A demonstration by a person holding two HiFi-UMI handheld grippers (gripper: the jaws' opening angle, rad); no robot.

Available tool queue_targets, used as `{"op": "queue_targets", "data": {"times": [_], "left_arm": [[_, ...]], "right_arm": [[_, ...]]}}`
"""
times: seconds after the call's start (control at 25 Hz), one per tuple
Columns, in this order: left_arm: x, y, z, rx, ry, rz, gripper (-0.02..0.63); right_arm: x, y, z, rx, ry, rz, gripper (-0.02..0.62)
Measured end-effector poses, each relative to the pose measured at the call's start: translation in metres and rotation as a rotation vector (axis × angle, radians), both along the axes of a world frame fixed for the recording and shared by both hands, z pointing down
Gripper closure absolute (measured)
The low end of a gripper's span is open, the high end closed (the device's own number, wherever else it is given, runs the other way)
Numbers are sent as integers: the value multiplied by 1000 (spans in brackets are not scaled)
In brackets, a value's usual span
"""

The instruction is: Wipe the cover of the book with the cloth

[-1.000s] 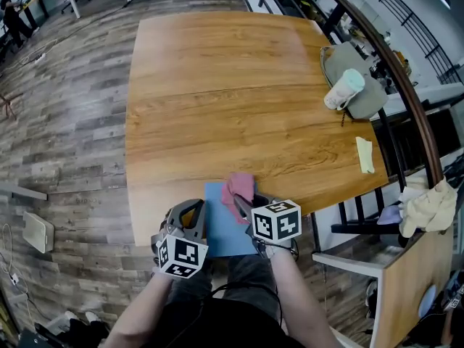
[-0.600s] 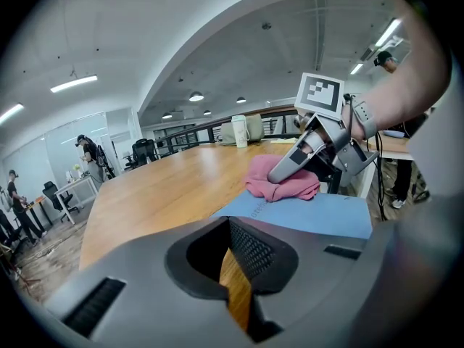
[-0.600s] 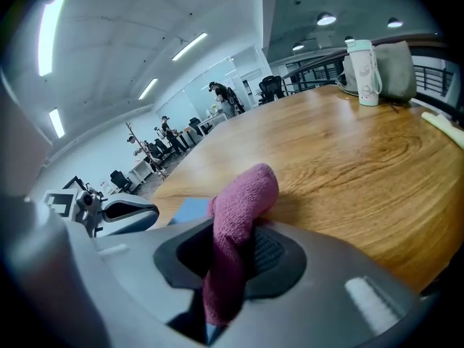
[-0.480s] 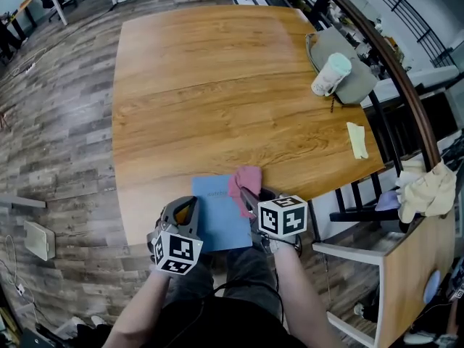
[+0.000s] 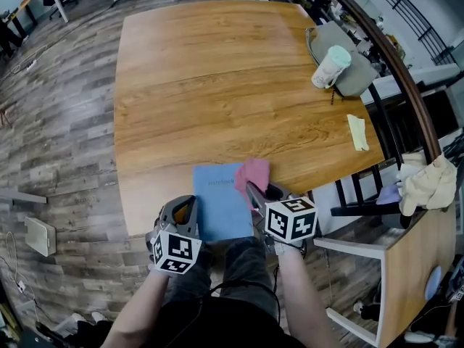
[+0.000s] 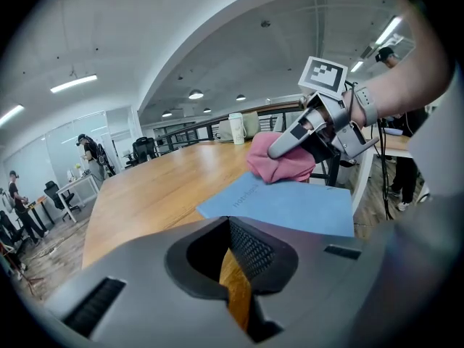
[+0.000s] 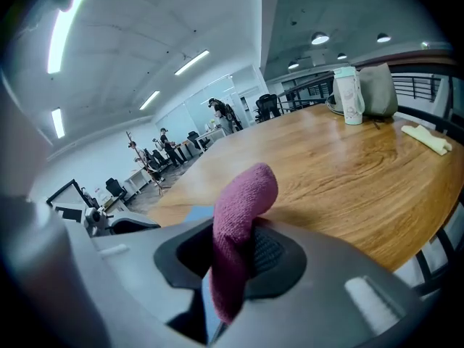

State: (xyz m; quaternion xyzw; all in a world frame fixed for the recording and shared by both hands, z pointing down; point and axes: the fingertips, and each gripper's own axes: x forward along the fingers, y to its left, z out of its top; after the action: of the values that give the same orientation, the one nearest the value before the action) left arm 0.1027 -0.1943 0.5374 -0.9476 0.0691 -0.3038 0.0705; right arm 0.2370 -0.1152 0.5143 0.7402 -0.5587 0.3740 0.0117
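While the left tool (image 5: 183, 207) is closed empty, the right tool (image 5: 251, 189) grips one cloth (image 5: 255, 172) by one book (image 5: 217, 207).

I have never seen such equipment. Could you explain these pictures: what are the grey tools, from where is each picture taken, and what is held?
There is no robot: a person holds a two-jaw gripper in each hand. The head view comes from a camera on the person's head, looking down; each gripper view comes from a camera riding on that gripper. On the wooden table lie a blue notebook and, farther off, a white cup, a grey bag and a yellow cloth. The right gripper is shut on a pink cloth at the notebook's far corner; the left gripper is shut and empty.
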Motion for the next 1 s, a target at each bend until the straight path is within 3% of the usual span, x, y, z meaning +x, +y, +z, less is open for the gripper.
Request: {"op": "queue_targets", "data": {"times": [0.24,0.64,1.0], "left_arm": [[-9,2,-2,19,7,22,609],[-28,-5,-13,34,39,28,609],[-52,-11,-9,34,41,5,609]], "right_arm": [[-41,-18,-4,32,-30,-72,503],[-123,-54,10,7,-79,-244,503],[-142,-57,23,-15,-106,-266,503]]}}
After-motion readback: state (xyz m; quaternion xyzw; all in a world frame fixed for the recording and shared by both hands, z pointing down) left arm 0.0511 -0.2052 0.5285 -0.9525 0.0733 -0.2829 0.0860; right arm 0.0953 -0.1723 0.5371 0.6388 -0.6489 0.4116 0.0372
